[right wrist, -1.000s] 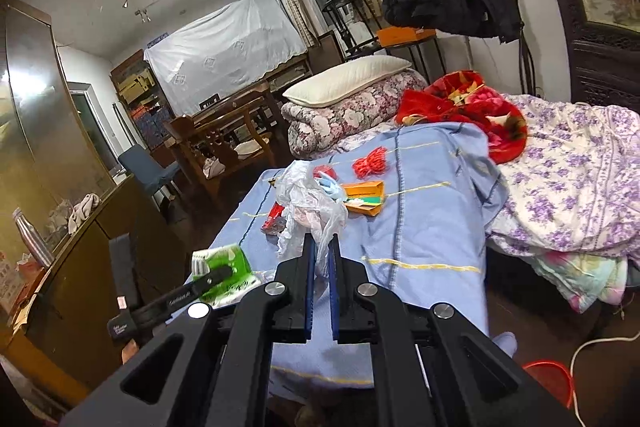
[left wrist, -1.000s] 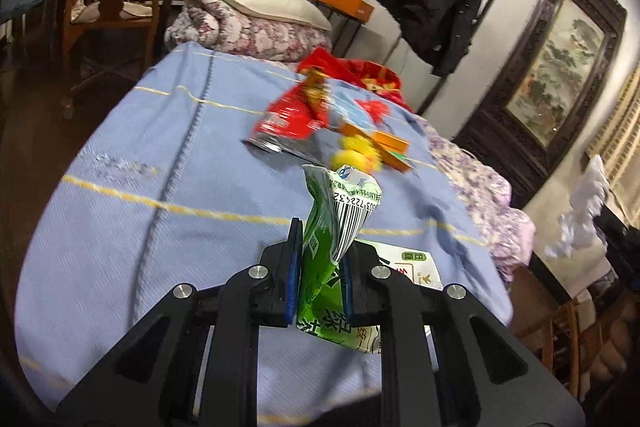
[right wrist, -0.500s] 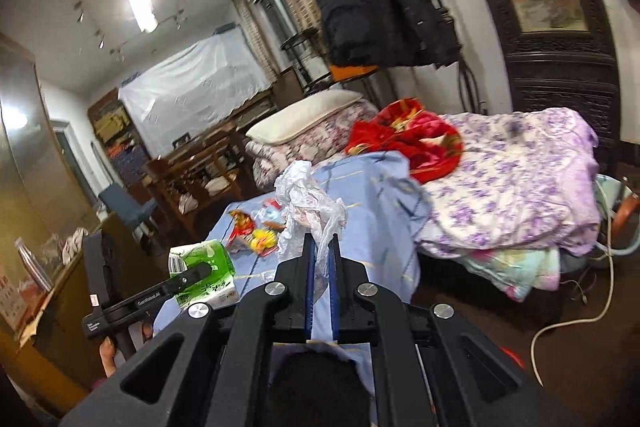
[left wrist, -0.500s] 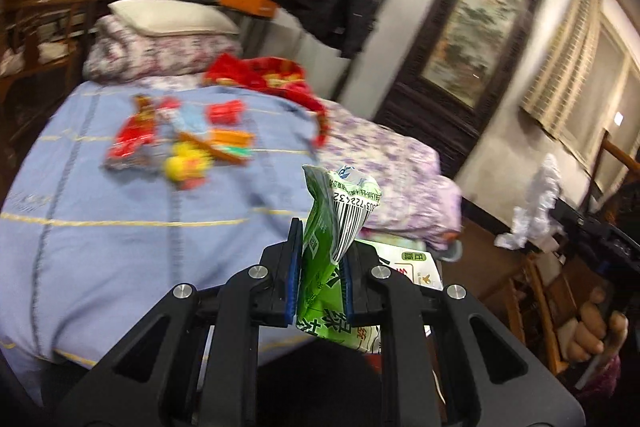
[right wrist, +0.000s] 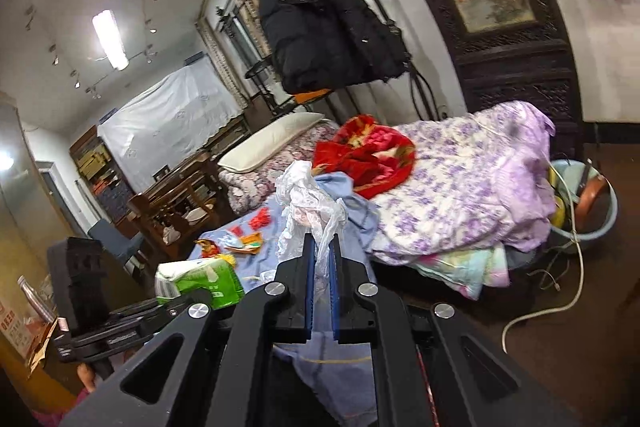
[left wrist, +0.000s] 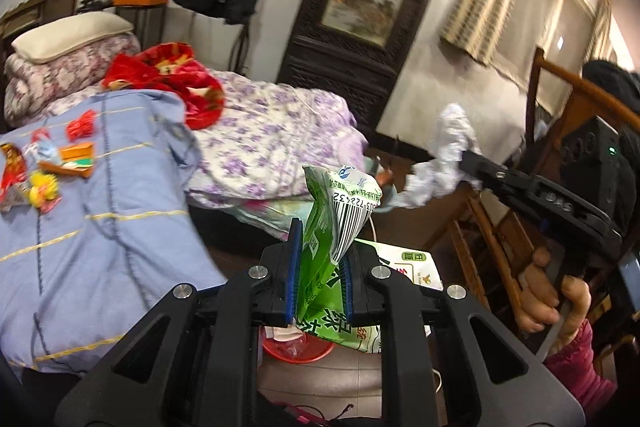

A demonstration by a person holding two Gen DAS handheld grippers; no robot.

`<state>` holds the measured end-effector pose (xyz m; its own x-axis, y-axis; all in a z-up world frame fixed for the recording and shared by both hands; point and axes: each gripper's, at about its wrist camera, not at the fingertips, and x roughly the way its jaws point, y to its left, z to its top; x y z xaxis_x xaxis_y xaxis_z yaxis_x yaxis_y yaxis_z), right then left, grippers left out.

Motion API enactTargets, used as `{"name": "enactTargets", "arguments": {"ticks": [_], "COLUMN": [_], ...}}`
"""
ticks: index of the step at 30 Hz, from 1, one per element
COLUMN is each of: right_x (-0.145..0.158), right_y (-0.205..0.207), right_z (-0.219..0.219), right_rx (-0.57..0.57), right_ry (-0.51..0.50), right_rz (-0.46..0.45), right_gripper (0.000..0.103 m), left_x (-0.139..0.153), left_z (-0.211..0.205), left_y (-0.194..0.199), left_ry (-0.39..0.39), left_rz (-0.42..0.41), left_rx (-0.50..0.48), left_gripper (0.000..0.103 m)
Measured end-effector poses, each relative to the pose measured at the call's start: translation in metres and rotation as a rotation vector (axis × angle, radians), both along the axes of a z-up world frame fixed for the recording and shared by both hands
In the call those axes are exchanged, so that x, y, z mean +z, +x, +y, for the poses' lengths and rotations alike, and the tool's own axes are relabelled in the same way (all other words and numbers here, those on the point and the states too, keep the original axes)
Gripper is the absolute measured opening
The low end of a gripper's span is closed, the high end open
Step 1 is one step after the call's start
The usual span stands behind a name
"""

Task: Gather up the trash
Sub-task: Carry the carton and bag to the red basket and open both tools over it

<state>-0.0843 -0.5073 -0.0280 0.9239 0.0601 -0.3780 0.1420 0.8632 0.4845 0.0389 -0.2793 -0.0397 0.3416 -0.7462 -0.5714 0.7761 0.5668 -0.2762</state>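
My left gripper point(left wrist: 320, 251) is shut on a green snack packet point(left wrist: 334, 223) with a barcode, held in the air beside the bed. My right gripper point(right wrist: 321, 255) is shut on a crumpled clear plastic bag point(right wrist: 308, 203). The right gripper point(left wrist: 476, 167) with its bag point(left wrist: 448, 151) also shows in the left wrist view, and the left gripper with the green packet point(right wrist: 200, 281) shows low left in the right wrist view. A red bin point(left wrist: 298, 349) with wrappers in it sits on the floor under the left gripper. More wrappers point(left wrist: 44, 167) lie on the blue blanket point(left wrist: 100, 211).
A purple floral quilt point(left wrist: 272, 139) and a red blanket point(left wrist: 168, 75) lie on the bed. A wooden chair point(left wrist: 560, 155) stands at the right. A light blue basin point(right wrist: 588, 211) and a white cable point(right wrist: 560, 291) are on the dark floor by the bed.
Both grippers have swung right, away from the blanket toward the bed's edge and floor, still holding their trash. The red bin has come into view under the left gripper.
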Motion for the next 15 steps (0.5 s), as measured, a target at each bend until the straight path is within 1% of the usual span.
{"name": "enactTargets", "arguments": {"ticks": [3,6,8,9,12,15], "right_x": [-0.016,-0.033,-0.050,-0.056,-0.086,-0.110], "right_y": [-0.004,-0.007,-0.006,-0.004,0.007,0.016], "right_z": [-0.020,-0.034,-0.044,-0.046,-0.051,-0.050], "right_rx": [-0.029,-0.049,-0.065,-0.068,-0.077,-0.083], "right_ry": [0.024,0.048,0.065,0.070,0.085,0.074], "right_rz": [0.031,0.058,0.086,0.097,0.162,0.214], "right_gripper": [0.008,0.008,0.008,0.008,0.008,0.008], "left_x": [0.000,-0.002,-0.005,-0.007,-0.016,-0.024], "left_z": [-0.018,-0.037,-0.048,-0.051,-0.057,-0.059], "left_y": [-0.010,-0.020,-0.026,-0.027,-0.028,-0.023], "left_ry": [0.008,0.028,0.041,0.044,0.056,0.061], "left_rz": [0.008,0.000,-0.003,-0.002,0.013,0.030], "left_rx": [-0.037,-0.068,-0.090,-0.097,-0.112,-0.110], "left_gripper": [0.018,0.018,0.018,0.018,0.018,0.018]}}
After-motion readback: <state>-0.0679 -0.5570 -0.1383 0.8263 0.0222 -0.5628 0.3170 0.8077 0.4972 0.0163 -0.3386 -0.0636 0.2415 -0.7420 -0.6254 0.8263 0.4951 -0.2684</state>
